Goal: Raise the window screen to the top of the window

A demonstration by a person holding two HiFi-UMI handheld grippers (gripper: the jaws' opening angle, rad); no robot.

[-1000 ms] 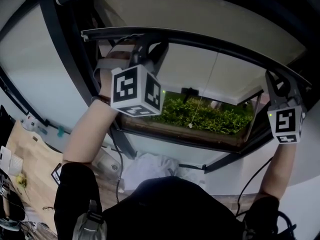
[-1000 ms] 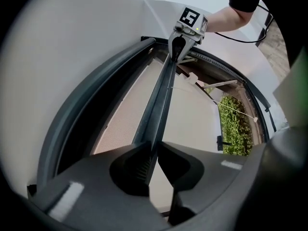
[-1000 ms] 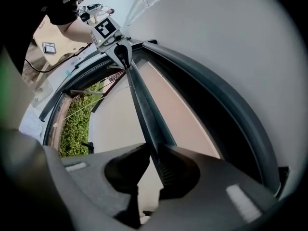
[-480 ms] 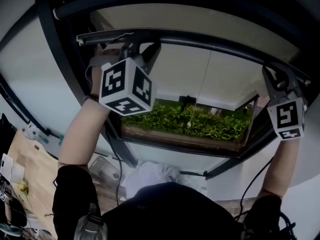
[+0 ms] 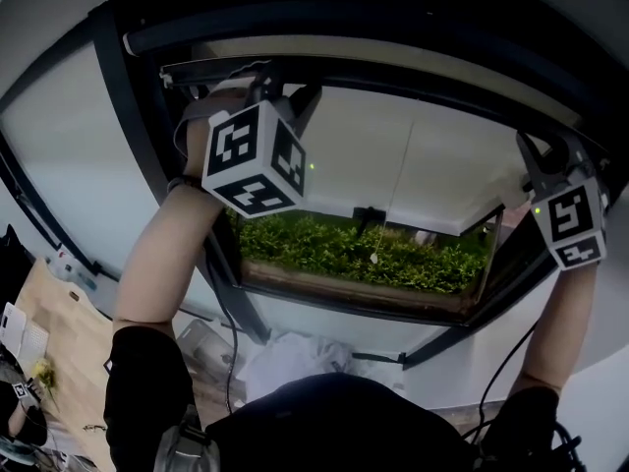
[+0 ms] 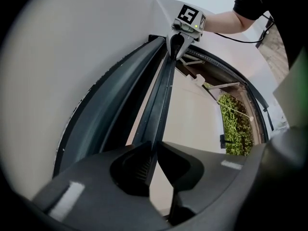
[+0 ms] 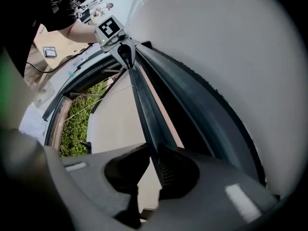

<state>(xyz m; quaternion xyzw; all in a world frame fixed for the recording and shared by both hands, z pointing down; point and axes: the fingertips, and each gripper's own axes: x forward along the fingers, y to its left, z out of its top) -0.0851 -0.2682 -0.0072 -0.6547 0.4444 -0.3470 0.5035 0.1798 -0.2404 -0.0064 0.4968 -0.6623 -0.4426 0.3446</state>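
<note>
The window screen's dark bottom bar [image 5: 393, 77] runs across the window just below the top frame [image 5: 344, 23]. My left gripper [image 5: 283, 94] is shut on the bar near its left end, its marker cube hanging below. At the bar's right end my right gripper [image 5: 546, 155] is also shut on it. In the left gripper view the bar [image 6: 161, 105] runs from my jaws [image 6: 153, 147] to the far right gripper [image 6: 180, 37]. The right gripper view mirrors this: the bar [image 7: 142, 100] is pinched in my jaws [image 7: 155, 152], with the left gripper [image 7: 122, 47] at its far end.
A thin pull cord [image 5: 398, 190] hangs in the opening. Green plants [image 5: 344, 249] show outside beyond the lower sill. The dark side frame [image 5: 138, 146] stands left of my left arm. A wooden table [image 5: 49, 313] with small items lies at the lower left.
Both grippers have risen with the bar, which now sits closer under the top frame. More of the opening below the bar is uncovered.
</note>
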